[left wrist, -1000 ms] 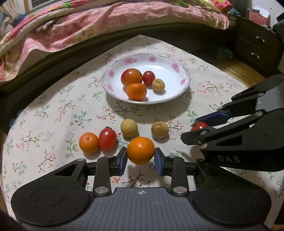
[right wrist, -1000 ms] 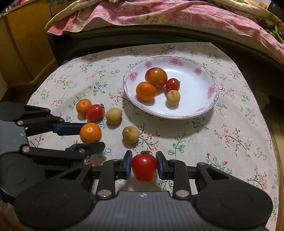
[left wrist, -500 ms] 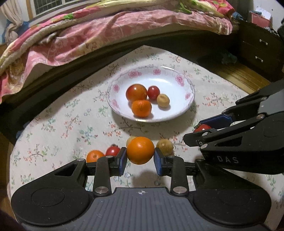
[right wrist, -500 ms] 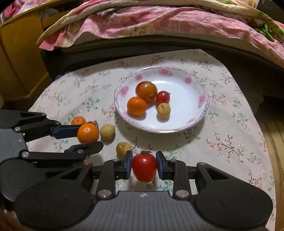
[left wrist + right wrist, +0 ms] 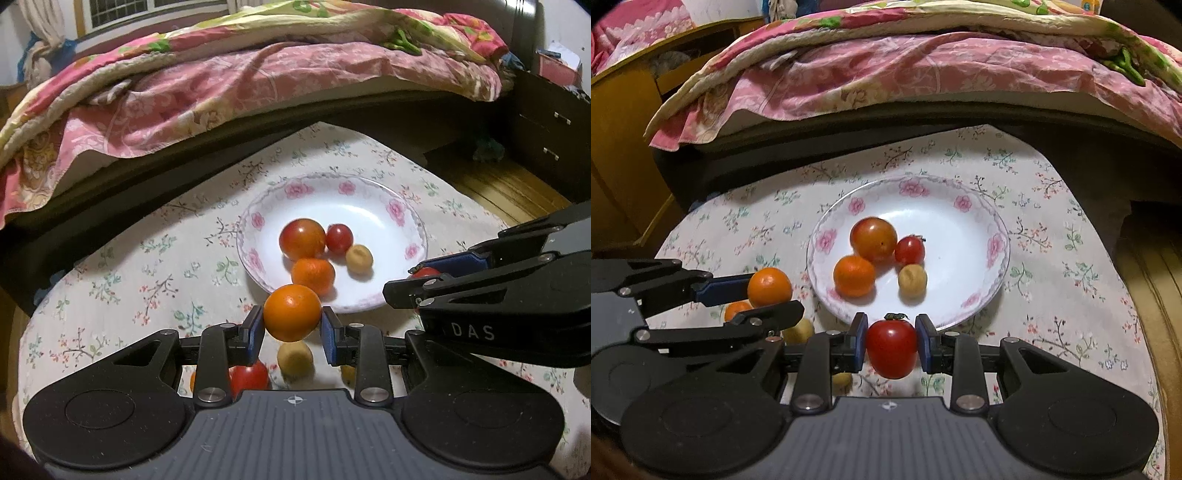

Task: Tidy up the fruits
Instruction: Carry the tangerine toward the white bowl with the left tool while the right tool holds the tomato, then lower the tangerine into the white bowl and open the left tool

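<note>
Fruit fills both grippers: the left gripper (image 5: 292,328) clamps an orange (image 5: 292,312) between its blue pads, and the right gripper (image 5: 891,344) clamps a red tomato (image 5: 891,348) by its sides, stem up. Both hang just at the near rim of the flowered plate (image 5: 997,243), probably for dropping beside the four fruits in it. Several fruits lie on the desk (image 5: 122,266), below the grippers.
</note>
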